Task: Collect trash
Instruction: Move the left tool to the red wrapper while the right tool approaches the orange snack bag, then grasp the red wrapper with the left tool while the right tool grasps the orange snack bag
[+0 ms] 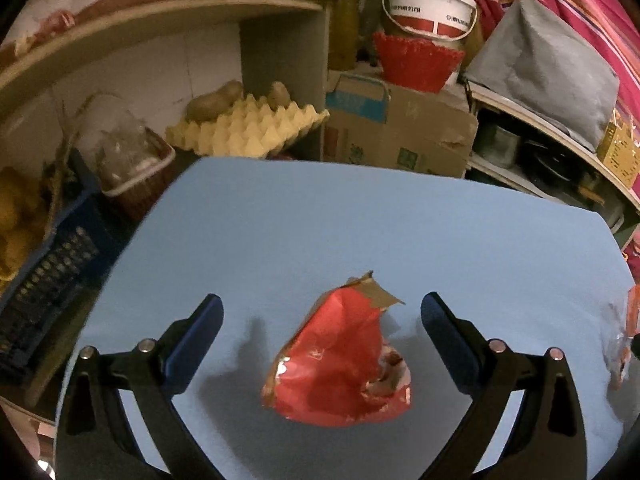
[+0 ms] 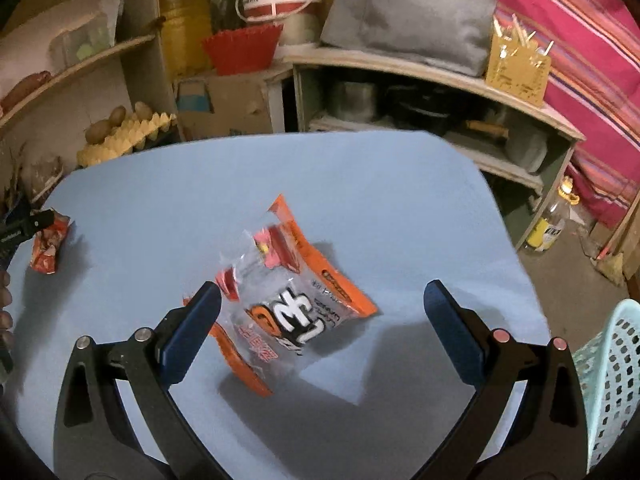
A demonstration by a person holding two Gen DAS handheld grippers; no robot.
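In the left wrist view, the left gripper (image 1: 321,312) hangs wide open and empty over a blue table (image 1: 320,216), a crumpled red wrapper (image 1: 340,364) lying between its fingers. Beyond the far edge stand an egg tray (image 1: 248,128), a cardboard box (image 1: 400,132) and a white bucket (image 1: 430,4).

In the right wrist view, the right gripper (image 2: 322,300) is likewise spread wide, gripping nothing, above an orange and clear packet (image 2: 288,304). A turquoise basket (image 2: 612,384) sits at the near right; shelves (image 2: 440,76) and a striped cloth (image 2: 580,40) lie beyond.

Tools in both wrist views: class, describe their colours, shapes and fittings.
Left tool and right tool match: black angled arms, each ending in a flat dark-blue pad. Round metal pins sit at the joints; the right tool's right-hand pins look reddish. No cables or sleeves visible.
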